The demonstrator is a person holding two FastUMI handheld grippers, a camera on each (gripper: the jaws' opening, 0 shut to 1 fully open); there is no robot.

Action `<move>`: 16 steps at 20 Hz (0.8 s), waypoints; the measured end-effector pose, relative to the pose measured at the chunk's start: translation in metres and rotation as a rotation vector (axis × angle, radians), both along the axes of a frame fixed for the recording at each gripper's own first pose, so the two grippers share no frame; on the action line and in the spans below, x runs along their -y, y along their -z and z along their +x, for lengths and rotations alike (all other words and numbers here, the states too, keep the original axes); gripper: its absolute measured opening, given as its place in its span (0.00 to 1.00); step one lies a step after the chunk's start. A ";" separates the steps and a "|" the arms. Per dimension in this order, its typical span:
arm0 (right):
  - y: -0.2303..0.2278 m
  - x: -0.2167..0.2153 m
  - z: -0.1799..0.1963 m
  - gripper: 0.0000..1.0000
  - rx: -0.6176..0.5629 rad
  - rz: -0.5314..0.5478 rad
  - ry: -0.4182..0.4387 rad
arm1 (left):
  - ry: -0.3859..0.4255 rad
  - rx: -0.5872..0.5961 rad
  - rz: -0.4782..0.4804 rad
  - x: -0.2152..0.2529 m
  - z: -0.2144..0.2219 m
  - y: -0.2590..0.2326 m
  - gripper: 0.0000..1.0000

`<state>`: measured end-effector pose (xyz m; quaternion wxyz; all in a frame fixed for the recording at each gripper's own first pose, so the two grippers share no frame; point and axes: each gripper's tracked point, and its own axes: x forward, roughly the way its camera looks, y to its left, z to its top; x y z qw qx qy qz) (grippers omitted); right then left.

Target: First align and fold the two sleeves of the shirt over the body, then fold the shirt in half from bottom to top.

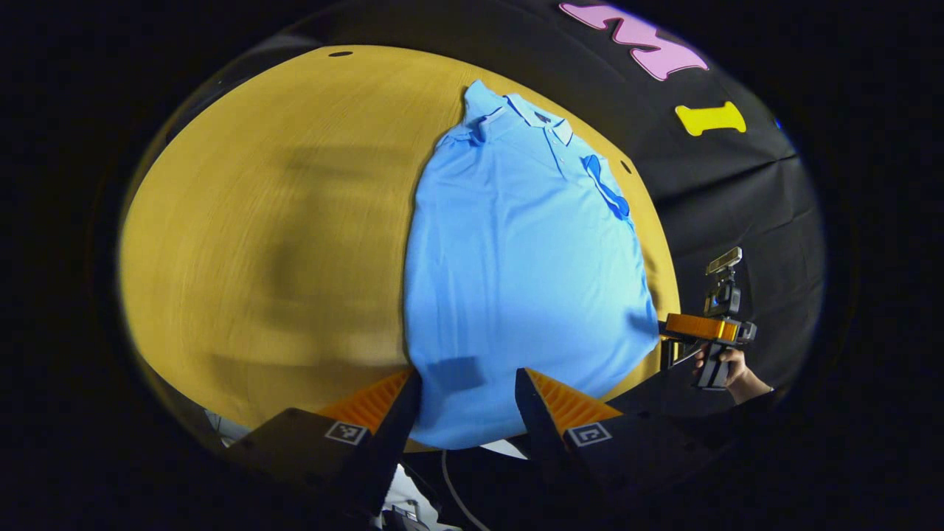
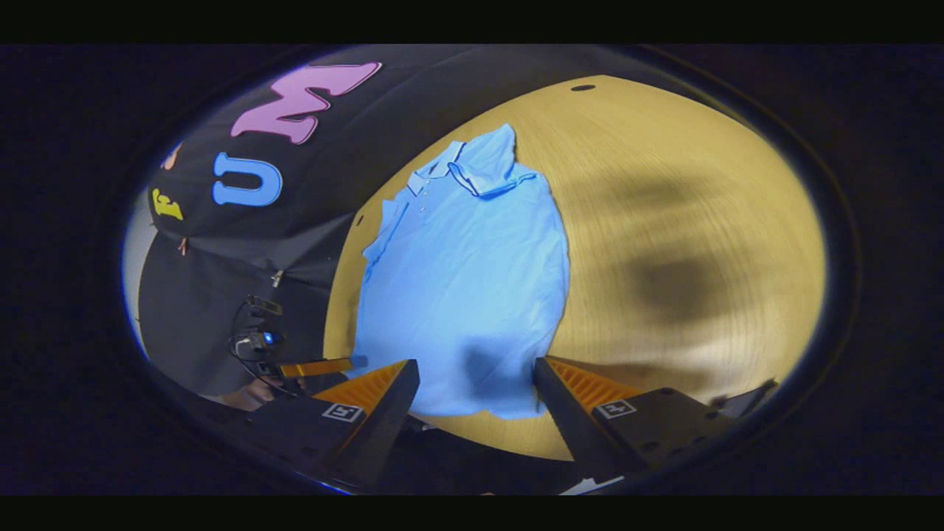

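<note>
A light blue polo shirt (image 1: 516,258) lies flat on the yellow wooden table (image 1: 258,243), collar far, hem near. One sleeve (image 1: 606,188) is folded onto the body at the right; the other (image 1: 479,110) is bunched by the collar. My left gripper (image 1: 468,380) stands open at the hem's near edge with nothing gripped. In the right gripper view the shirt (image 2: 464,280) stretches away from my open right gripper (image 2: 476,369), which hovers at the hem. A hand (image 1: 730,369) holds the right gripper (image 1: 697,332) off the shirt's right corner. The left gripper (image 2: 317,366) shows at the lower left.
The table (image 2: 700,221) spreads wide and bare beside the shirt. Small dark holes (image 1: 339,53) (image 2: 582,87) mark its far edge. Black booth cloth (image 1: 737,206) hangs close behind the table. A thin cable (image 1: 450,479) runs below the table's near edge.
</note>
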<state>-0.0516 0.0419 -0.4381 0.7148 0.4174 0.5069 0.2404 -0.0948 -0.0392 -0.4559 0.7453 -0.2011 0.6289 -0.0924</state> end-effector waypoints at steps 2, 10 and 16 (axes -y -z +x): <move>0.001 -0.008 -0.003 0.98 -0.042 0.047 0.000 | 0.007 -0.006 -0.004 0.004 0.000 0.001 0.82; 0.021 -0.016 -0.015 0.39 -0.121 0.009 -0.022 | 0.022 -0.022 0.026 0.010 -0.006 0.009 0.58; 0.027 -0.014 -0.014 0.17 -0.128 -0.001 0.001 | -0.021 -0.050 0.013 0.013 -0.004 0.014 0.07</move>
